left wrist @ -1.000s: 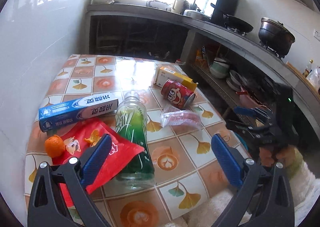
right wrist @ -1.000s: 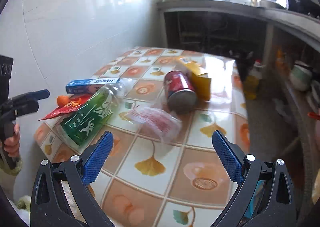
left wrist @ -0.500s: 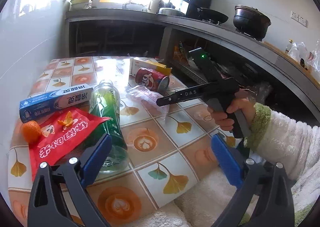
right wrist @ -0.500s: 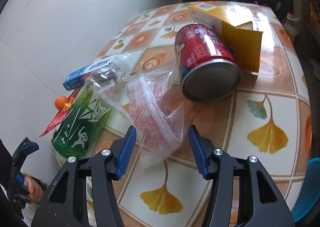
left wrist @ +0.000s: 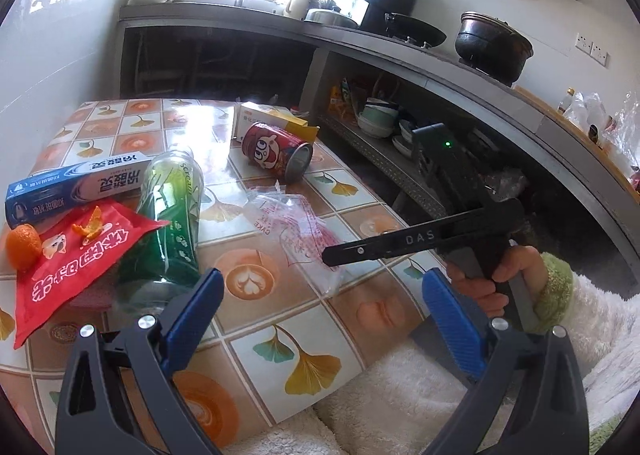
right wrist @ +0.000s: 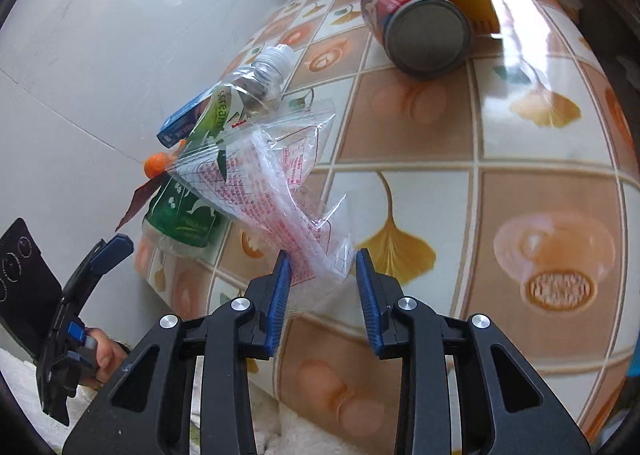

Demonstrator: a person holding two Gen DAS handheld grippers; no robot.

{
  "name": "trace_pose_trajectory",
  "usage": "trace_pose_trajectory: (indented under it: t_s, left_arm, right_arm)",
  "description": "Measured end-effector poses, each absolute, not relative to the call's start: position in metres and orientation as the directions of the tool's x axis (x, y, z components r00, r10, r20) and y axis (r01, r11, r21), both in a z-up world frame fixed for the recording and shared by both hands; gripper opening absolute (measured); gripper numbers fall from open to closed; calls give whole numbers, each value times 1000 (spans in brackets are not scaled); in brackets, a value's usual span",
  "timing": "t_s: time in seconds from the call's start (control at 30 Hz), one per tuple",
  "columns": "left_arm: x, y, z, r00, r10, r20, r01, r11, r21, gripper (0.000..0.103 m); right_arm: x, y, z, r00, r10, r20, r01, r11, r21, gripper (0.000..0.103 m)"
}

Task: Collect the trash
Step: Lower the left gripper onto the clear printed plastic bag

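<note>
pickup step: your right gripper [right wrist: 322, 279] is closing its jaws around the near corner of the clear plastic bag [right wrist: 276, 191] lying on the tiled table [right wrist: 520, 195]. finish the pinch, then lift. your left gripper [left wrist: 320, 315] hangs wide, empty.

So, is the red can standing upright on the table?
No, the red can lies on its side on the table, with its metal end facing the camera.

table [left wrist: 256, 339]: ginkgo-tile cloth | counter [left wrist: 400, 55]: black pot [left wrist: 494, 45], wok [left wrist: 416, 31]
</note>
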State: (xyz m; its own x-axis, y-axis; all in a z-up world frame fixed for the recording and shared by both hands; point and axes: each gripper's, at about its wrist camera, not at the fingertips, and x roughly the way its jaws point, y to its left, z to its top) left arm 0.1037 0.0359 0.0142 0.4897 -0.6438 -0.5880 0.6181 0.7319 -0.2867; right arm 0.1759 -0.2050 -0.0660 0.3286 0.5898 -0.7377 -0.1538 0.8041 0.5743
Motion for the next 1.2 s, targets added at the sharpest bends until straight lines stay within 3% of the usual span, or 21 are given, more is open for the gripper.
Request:
trace_pose_trajectory:
  t_s: [0.1, 0.17, 0.23, 0.53, 0.77, 1.0, 1.2]
  left_arm:
    - [100, 29, 11, 462, -656, -597, 640, 712, -288, 97]
    - [98, 22, 8, 434, -664, -609, 653, 698, -295, 97]
    - [98, 16, 3, 405, -669, -623, 654, 688, -313, 97]
    - [116, -23, -20, 273, -640, -718, 568, 710, -417, 97]
    - [153, -38, -39, 240, -594, -768, 319, 796, -515, 97]
    - [181, -50, -48, 303, -429, -851, 159, 903, -399, 97]
    - [189, -72, -53, 394, -301, -869, 200, 950, -239, 97]
  right_arm:
    - [157, -215, -67, 336, 624, -706, -91, 767, 635, 36]
    - [146, -220, -68, 346, 644, -682, -52, 739, 672, 55]
    - [136, -226, -65, 375, 667, -644, -40, 706, 707, 66]
    - [105, -284, -49, 542, 638, -547, 4, 649, 761, 71]
    - [94, -301, -61, 590, 624, -512, 17, 625, 781, 71]
    - [85, -316, -63, 620, 607, -496, 18, 622, 783, 72]
    - [81, -323, -63, 632, 574, -521, 31, 652, 757, 73]
